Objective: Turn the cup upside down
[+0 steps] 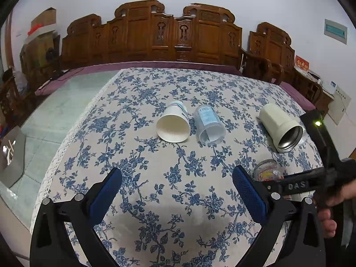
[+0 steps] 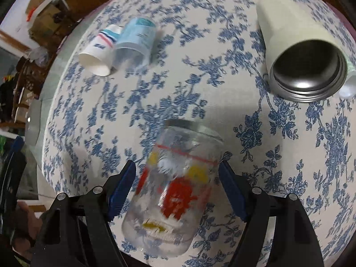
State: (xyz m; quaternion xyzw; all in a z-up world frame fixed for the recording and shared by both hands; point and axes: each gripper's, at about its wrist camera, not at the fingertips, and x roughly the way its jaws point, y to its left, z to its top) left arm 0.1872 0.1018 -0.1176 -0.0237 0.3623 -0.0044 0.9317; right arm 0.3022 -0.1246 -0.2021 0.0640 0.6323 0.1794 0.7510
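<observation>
The tabletop [image 1: 142,200] wears a blue-flowered cloth, with a carved wooden bench [image 1: 153,35] behind it at 12 o'clock in the left wrist view. On the cloth, at 2 o'clock, a cream flask [image 1: 280,126] lies on its side, steel mouth toward the camera. Near the centre a paper cup [image 1: 173,124] and a clear plastic cup [image 1: 209,125] lie side by side, just beside each other, mouths toward the camera. The left tongs [image 1: 178,191] hang wide open over bare cloth, holding nothing. The right tongs [image 2: 176,187] are spread open around a printed glass cup [image 2: 173,187], blurred and tilted; whether the pads touch its sides I cannot tell. In the left view that glass sits at 4 o'clock.
</observation>
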